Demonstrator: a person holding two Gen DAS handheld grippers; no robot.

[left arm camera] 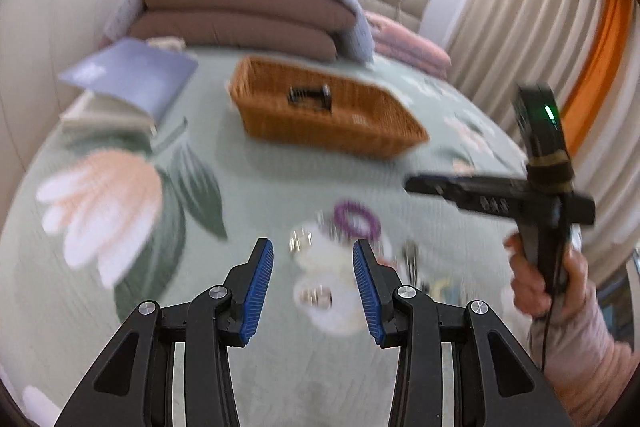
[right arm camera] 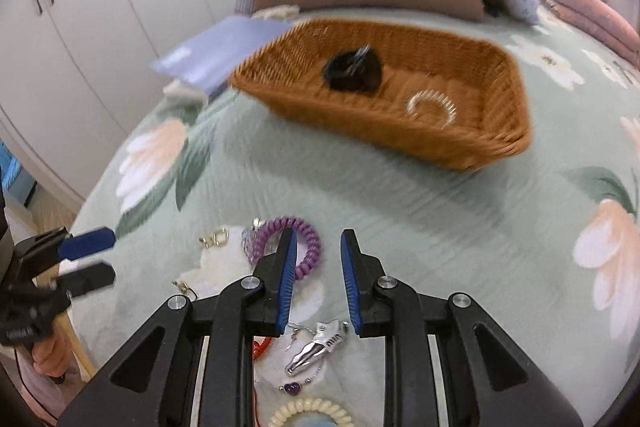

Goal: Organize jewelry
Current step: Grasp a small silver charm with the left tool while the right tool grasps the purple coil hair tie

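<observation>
The purple hair tie (right arm camera: pixel 289 247) lies on the bed (right arm camera: pixel 420 195), just ahead-left of the right gripper (right arm camera: pixel 319 281), the nearer one; both grippers' jaws gape empty, left gripper (left arm camera: pixel 313 291) too.

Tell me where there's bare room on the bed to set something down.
Free: the quilt between the wicker basket and the purple coil hair tie, and right of the right hand-held gripper. Crowded: the jewelry cluster around the silver clip.
</observation>
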